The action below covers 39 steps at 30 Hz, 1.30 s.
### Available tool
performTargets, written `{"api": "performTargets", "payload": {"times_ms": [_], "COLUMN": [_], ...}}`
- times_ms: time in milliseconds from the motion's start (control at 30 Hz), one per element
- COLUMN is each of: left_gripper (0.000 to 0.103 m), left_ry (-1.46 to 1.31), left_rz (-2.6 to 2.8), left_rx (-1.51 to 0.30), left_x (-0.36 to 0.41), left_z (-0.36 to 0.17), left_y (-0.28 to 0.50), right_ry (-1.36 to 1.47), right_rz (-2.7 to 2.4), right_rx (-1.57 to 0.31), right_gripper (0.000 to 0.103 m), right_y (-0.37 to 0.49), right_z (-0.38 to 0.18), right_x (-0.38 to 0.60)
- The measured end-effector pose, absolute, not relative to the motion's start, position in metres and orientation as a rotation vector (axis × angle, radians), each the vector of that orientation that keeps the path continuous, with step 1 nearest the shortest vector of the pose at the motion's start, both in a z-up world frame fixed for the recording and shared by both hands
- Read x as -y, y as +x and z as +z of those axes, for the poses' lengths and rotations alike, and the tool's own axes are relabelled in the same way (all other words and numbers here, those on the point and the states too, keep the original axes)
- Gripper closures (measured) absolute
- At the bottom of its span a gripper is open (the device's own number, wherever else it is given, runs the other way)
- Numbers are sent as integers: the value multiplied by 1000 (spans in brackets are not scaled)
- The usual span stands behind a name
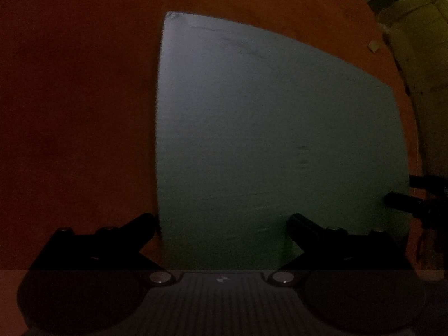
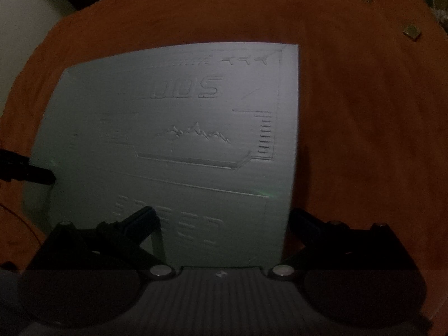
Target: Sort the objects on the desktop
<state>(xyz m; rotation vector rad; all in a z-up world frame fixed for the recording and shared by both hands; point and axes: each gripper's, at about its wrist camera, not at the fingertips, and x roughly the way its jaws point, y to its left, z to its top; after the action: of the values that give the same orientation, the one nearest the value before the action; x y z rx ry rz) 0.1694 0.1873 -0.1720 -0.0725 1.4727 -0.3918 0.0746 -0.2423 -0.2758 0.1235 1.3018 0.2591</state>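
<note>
A pale grey-green mat (image 1: 274,128) lies flat on the orange-brown round table (image 1: 78,106). In the right wrist view the same mat (image 2: 173,145) shows embossed lettering and a mountain outline. My left gripper (image 1: 222,225) is open low over the mat's left edge, nothing between its black fingers (image 1: 140,224). My right gripper (image 2: 224,218) is open too, straddling the mat's right edge. The other gripper's dark tips show at the right edge of the left view (image 1: 406,198) and at the left edge of the right view (image 2: 30,170). The scene is very dim.
A small pale square block (image 2: 412,33) sits on the table near its far right rim; the left wrist view shows that block (image 1: 373,47) too. Beyond the table edge there is a yellowish wall or cabinet (image 1: 420,56) and a whitish surface (image 2: 25,22).
</note>
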Motion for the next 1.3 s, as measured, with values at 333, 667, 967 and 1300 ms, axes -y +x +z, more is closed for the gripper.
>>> {"api": "performTargets", "payload": {"times_ms": [333,667,967,1300], "left_gripper": [0,0,0,0], "left_ry": [-80,-40,109,150], "left_rz": [-384,-274,-269,-333], "left_rx": [-1437,-1311,-1120,-794], "left_x": [-180,-165,-131,-87], "left_z": [-177,-147,-33,82], "left_y": [160,151,147,34], "right_ry": [99,100,108,322], "right_rz": [266,211,94,179], "right_rx": [-1275,-1365,-1306,-935], "right_gripper": [0,0,0,0], "right_y": [73,87,102,30], "right_z": [-274,-262,-158,-19], "right_x": [237,234,211,190]}}
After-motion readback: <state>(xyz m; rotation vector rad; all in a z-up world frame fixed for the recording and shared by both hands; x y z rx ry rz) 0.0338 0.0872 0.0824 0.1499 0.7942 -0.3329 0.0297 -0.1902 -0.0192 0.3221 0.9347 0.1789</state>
